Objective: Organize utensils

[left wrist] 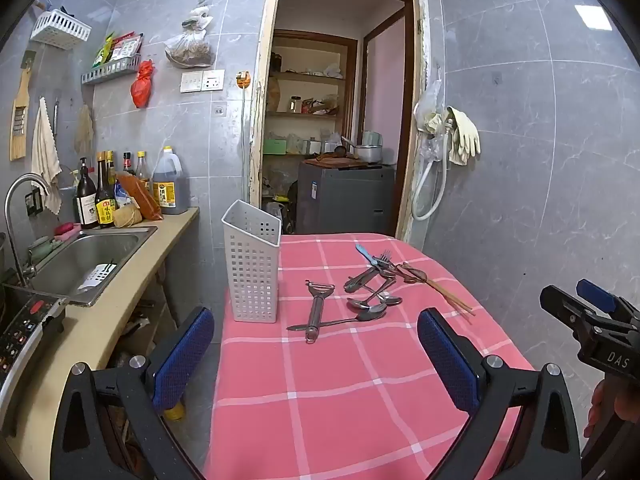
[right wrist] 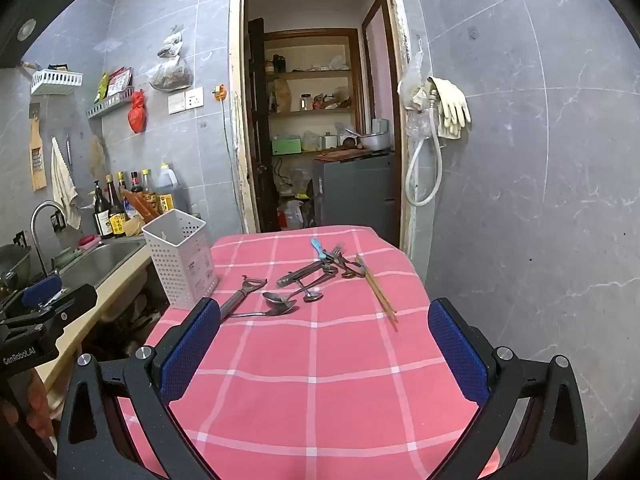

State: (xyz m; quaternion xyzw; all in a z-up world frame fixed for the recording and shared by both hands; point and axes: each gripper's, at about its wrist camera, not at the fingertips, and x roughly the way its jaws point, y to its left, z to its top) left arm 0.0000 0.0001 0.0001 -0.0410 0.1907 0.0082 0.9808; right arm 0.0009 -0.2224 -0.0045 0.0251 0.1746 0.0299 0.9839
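Observation:
A white perforated utensil holder point(left wrist: 252, 268) point(right wrist: 182, 262) stands upright at the left edge of the pink checked table point(left wrist: 340, 380) point(right wrist: 320, 360). To its right lie a metal peeler point(left wrist: 317, 308) point(right wrist: 240, 294), several spoons point(left wrist: 372, 304) point(right wrist: 286, 302), forks with a blue-handled utensil point(left wrist: 374, 260) point(right wrist: 326, 254), and wooden chopsticks point(left wrist: 450, 296) point(right wrist: 380, 292). My left gripper point(left wrist: 316, 352) is open and empty, over the near part of the table. My right gripper point(right wrist: 326, 348) is open and empty, also short of the utensils.
A counter with a steel sink point(left wrist: 86, 256) point(right wrist: 100, 260), a tap and sauce bottles point(left wrist: 104, 196) runs along the left. An open doorway point(left wrist: 336, 120) to a pantry lies behind the table. A tiled wall with hanging gloves point(left wrist: 462, 136) is on the right.

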